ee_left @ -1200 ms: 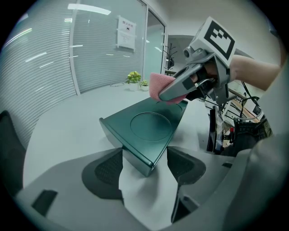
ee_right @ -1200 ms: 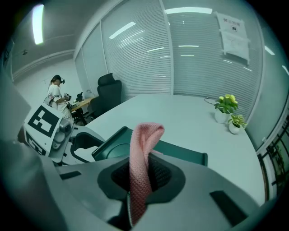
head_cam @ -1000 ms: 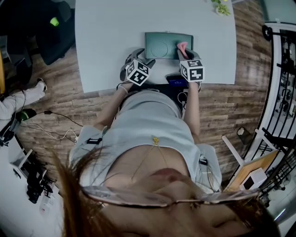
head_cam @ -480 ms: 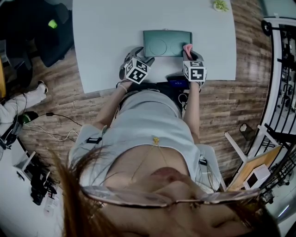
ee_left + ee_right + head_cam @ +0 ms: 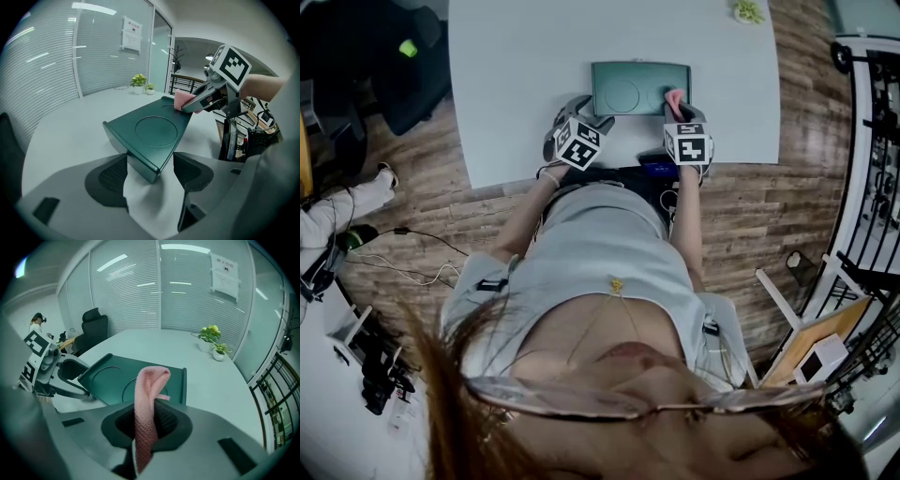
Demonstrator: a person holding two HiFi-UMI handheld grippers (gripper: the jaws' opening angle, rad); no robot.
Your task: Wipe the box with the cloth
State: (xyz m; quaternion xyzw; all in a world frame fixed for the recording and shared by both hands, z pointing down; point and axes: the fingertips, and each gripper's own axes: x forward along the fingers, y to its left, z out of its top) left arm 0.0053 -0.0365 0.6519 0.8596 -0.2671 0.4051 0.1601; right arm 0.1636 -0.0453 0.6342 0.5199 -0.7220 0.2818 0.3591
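Note:
A dark green flat box [image 5: 636, 88] with a round recess in its lid lies on the pale table [image 5: 516, 75]. My right gripper [image 5: 677, 109] is shut on a pink knitted cloth [image 5: 676, 97] at the box's right end. In the right gripper view the cloth [image 5: 149, 394] stands up from the gripper [image 5: 149, 423] over the box [image 5: 115, 376]. My left gripper [image 5: 592, 118] is open at the box's near left corner. In the left gripper view that corner of the box [image 5: 152, 140] lies between the spread fingers of the gripper [image 5: 150, 177], and the right gripper [image 5: 208, 96] holds the cloth [image 5: 180, 99] beyond.
Small potted plants [image 5: 748, 11] stand at the table's far right edge. A dark device [image 5: 659, 166] sits at the near table edge by my body. An office chair [image 5: 93, 320] and glass walls lie beyond the table; a metal railing [image 5: 872, 141] stands to the right.
The right gripper with the cloth slid a little to the right along the box's right end, then slightly back left. The left gripper has stayed at the box's corner.

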